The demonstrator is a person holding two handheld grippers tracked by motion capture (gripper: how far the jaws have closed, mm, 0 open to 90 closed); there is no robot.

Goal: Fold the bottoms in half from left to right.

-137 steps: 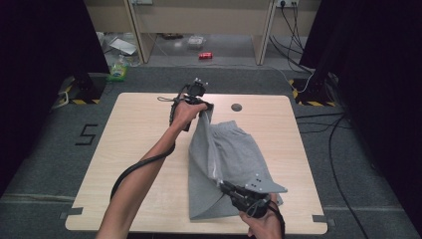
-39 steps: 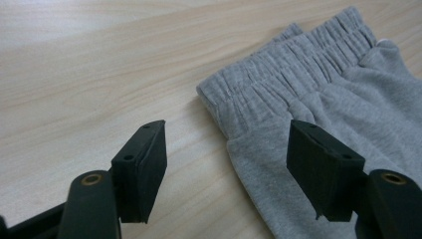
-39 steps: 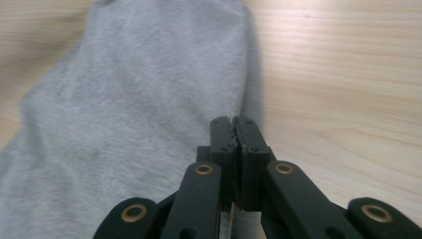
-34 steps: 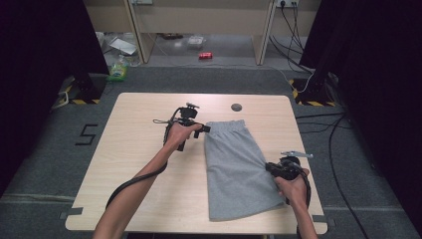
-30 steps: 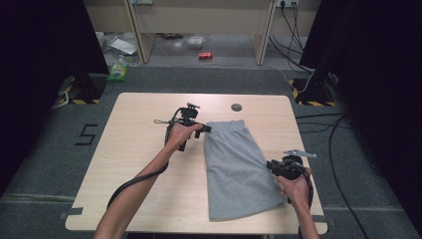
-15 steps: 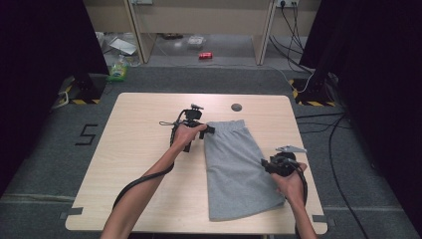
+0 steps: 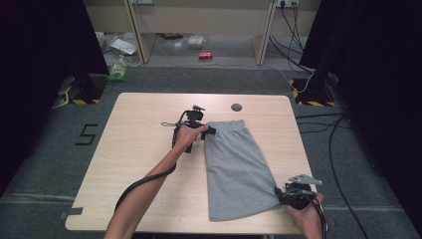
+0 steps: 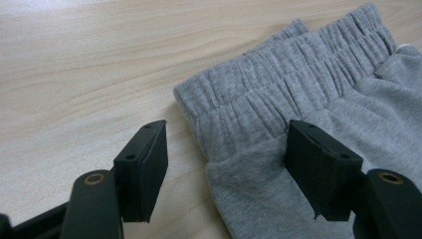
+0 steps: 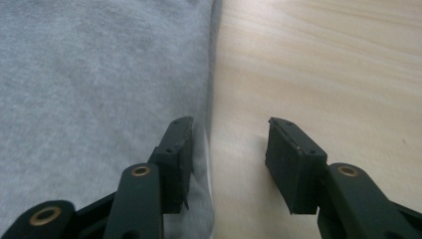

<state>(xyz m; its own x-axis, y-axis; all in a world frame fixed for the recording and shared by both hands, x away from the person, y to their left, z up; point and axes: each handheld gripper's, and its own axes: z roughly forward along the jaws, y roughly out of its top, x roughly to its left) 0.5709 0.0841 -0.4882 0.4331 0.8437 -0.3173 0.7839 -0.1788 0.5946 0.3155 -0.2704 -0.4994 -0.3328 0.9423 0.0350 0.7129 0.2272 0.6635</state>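
While left tongs [image 8: 226, 172] gape astride shorts [image 7: 238, 164] waistband; right tongs [image 9: 229, 164] just opened.

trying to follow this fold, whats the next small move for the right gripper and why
Probably slide the right gripper sideways until the grey shorts' hem edge sits between its jaws, then close. Its jaws, just opened, hold only bare table, one jaw resting on the cloth.

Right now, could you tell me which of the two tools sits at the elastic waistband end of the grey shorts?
The left tool, at the far end of the grey shorts: its open jaws straddle the gathered waistband corner. The right tool sits by the near hem.
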